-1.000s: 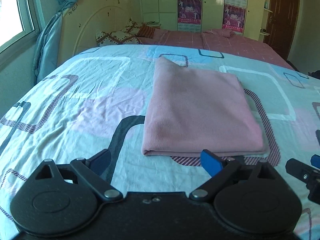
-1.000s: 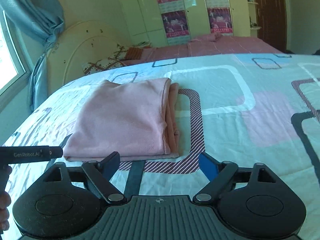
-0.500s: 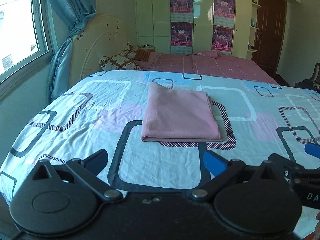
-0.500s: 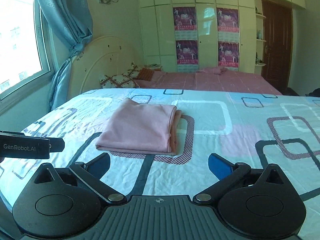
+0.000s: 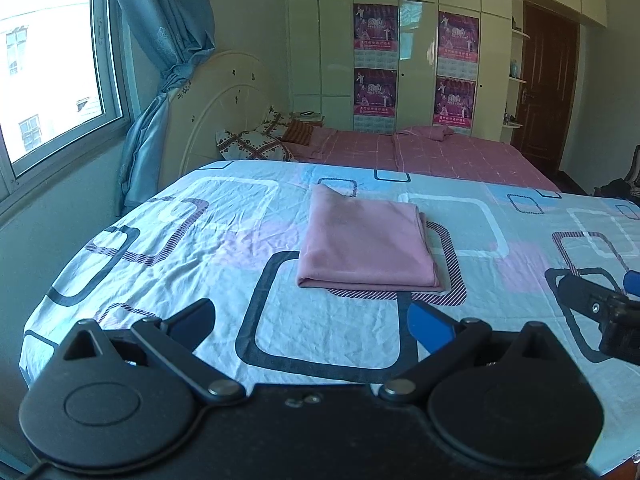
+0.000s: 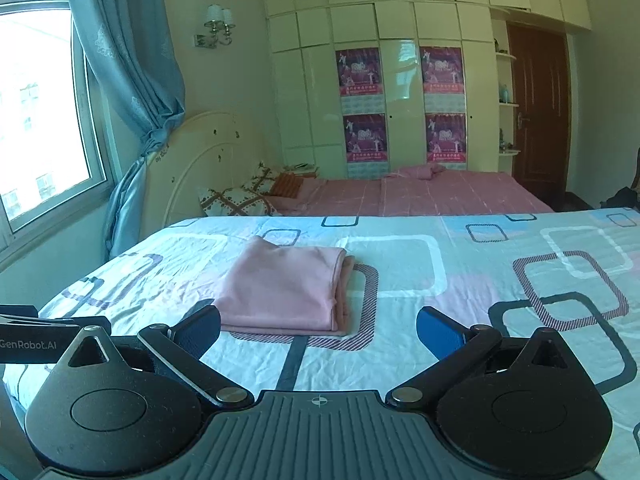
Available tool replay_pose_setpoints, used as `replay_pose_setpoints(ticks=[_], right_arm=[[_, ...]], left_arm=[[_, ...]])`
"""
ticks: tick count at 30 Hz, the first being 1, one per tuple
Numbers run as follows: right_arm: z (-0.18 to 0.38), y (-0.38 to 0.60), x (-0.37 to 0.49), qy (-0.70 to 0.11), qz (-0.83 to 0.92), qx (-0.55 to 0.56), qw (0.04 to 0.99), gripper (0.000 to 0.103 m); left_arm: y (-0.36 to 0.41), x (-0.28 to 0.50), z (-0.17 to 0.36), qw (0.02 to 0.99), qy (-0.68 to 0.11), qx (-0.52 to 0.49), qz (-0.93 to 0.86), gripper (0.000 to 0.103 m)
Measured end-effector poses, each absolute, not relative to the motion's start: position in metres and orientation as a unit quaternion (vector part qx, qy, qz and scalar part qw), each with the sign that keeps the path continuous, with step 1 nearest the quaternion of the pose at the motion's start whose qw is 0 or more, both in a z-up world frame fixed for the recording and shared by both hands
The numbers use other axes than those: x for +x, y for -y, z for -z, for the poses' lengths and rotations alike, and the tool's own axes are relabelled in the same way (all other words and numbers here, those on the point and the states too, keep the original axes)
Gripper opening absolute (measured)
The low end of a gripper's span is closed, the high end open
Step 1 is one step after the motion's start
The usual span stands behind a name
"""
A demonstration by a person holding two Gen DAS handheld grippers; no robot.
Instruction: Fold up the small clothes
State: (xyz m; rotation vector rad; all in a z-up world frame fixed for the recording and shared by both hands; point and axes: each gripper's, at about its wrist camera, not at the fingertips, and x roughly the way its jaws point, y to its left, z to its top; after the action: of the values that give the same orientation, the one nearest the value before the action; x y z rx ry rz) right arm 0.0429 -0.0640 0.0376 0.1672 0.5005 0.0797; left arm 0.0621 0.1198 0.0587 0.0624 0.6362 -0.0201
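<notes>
Patterned bedsheet [image 5: 328,332] | folded pink cloth [image 5: 366,246] dead ahead, long axis pointing away | left gripper [image 5: 310,322] nearer, right gripper [image 6: 318,332] alongside | both jaws wide apart, empty, just opened

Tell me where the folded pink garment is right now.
The folded pink garment lies flat on the patterned bedsheet, centre in the left wrist view and left of centre in the right wrist view, beyond both open grippers and touched by neither.

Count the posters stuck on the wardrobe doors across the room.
4, in two stacked pairs on the wardrobe: upper left poster, lower left poster, upper right poster, lower right poster. None seem hidden.
</notes>
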Motion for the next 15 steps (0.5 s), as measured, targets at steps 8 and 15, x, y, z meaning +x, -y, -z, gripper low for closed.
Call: replay_pose_setpoints(ticks=[8, 15], right_arm=[[-0.0393, 0.0638, 0.0384, -0.243, -0.048, 0.079, 0.966, 0.103], [-0.0405, 0.0617, 0.0384, -0.239, -0.052, 0.075, 0.967, 0.103]], left_arm=[[-0.1207, 0.0587, -0.0609, 0.95, -0.311, 0.03, 0.006, 0.102], [-0.1225, 0.0588, -0.0629, 0.951, -0.309, 0.031, 0.001, 0.102]])
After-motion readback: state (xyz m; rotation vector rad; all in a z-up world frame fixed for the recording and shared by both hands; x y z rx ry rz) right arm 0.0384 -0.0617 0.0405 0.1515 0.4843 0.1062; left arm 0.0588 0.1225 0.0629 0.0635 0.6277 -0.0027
